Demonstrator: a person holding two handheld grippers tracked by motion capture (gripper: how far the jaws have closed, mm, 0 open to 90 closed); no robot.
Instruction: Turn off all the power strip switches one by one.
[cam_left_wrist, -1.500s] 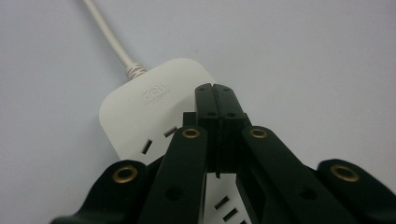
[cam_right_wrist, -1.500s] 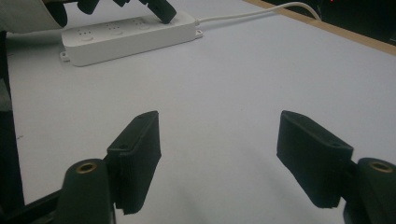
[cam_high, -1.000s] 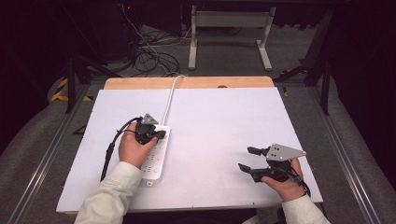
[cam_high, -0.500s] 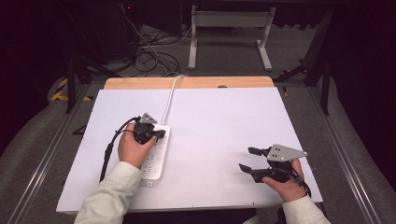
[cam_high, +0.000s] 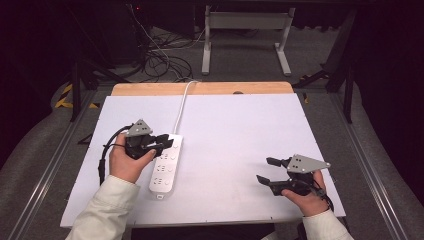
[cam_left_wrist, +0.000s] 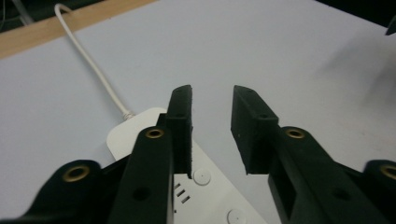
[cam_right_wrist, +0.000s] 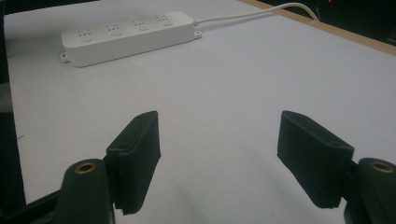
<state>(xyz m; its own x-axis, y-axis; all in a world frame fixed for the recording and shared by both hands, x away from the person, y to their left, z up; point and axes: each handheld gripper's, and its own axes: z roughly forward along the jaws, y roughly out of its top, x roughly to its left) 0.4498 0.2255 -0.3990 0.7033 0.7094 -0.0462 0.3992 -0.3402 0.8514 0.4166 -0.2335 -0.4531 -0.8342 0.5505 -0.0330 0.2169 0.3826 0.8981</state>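
A white sheet (cam_high: 240, 145) is covering the table, with a strip of bare wood (cam_high: 200, 88) showing along its far edge, and beyond it a dark floor is carrying a tangle of black cables (cam_high: 165, 60) and the grey legs of a stand (cam_high: 245, 35).

Compared with the earlier frames, the left gripper (cam_high: 167, 141) is no longer pressed down on the power strip (cam_high: 165, 167): it is sitting higher and a little nearer the left side of the table, over the strip's far end. Its jaws, together a second ago, have just been opening and are now standing apart with a clear gap; the left gripper view shows nothing between them, only the strip's rounded end (cam_left_wrist: 135, 128) and its cord (cam_left_wrist: 91, 65) lying below. The right gripper (cam_high: 267, 170) is staying where it was near the table's right front corner, jaws spread wide over bare sheet (cam_right_wrist: 224, 130), gripping nothing.

The power strip is lying flat on the left half of the table, running from near the front edge away toward the back, with the left gripper above its far end. It is a long white bar with rounded corners, a row of sockets (cam_right_wrist: 135, 24) along its top, each with a small round button beside it (cam_left_wrist: 201, 176), and a mounting tab (cam_right_wrist: 63, 57) at its near end. Its white cord is leaving the far end and running over the wooden strip off the table.
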